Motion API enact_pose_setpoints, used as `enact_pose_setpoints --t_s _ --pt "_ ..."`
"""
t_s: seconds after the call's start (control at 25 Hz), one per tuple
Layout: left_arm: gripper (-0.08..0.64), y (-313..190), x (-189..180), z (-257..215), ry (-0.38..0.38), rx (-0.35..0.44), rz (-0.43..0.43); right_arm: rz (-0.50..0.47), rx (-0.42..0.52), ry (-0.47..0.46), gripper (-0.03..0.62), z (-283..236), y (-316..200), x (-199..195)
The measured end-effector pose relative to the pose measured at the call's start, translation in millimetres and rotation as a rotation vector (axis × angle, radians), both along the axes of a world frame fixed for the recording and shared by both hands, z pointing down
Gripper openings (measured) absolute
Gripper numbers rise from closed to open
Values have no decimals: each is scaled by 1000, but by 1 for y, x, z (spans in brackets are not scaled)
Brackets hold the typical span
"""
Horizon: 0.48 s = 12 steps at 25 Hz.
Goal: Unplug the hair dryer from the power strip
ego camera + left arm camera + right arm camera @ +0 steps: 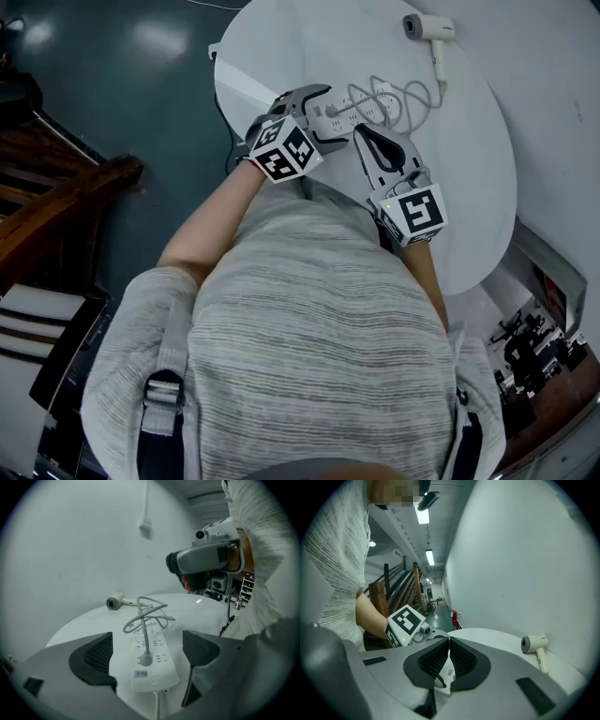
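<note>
The white power strip (154, 667) lies on the round white table (469, 169), with the grey plug (146, 659) standing in a socket near its close end. The looped cord (149, 616) runs back to the white hair dryer (115, 602), which lies at the table's far side (427, 28). My left gripper (147, 653) is open, its jaws on either side of the strip's near end (333, 117). My right gripper (449, 653) is shut with nothing in it, hovering just beside the strip (364, 133). The hair dryer (536, 645) shows to its right.
The table stands against a white wall. Dark wooden furniture (56, 197) sits to the left on a dark floor, and equipment (534, 347) lies low at the right. The person's grey-shirted body fills the near side of the head view.
</note>
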<state>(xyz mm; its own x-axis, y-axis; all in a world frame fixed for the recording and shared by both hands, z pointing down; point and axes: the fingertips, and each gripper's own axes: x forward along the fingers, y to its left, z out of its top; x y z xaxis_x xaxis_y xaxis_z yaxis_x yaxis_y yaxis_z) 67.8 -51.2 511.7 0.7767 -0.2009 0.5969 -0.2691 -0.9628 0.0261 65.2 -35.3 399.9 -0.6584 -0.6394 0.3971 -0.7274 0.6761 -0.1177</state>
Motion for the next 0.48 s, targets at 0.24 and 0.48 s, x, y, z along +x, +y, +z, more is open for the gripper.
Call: enact_pose_setpoints --t_s 0.24,0.48 --pt "456 2 3 42 -92 -40 37 -2 -15 4 28 4 -1 -2" --pt "456 6 4 74 -178 -62 73 -8 -30 13 28 8 0 -3"
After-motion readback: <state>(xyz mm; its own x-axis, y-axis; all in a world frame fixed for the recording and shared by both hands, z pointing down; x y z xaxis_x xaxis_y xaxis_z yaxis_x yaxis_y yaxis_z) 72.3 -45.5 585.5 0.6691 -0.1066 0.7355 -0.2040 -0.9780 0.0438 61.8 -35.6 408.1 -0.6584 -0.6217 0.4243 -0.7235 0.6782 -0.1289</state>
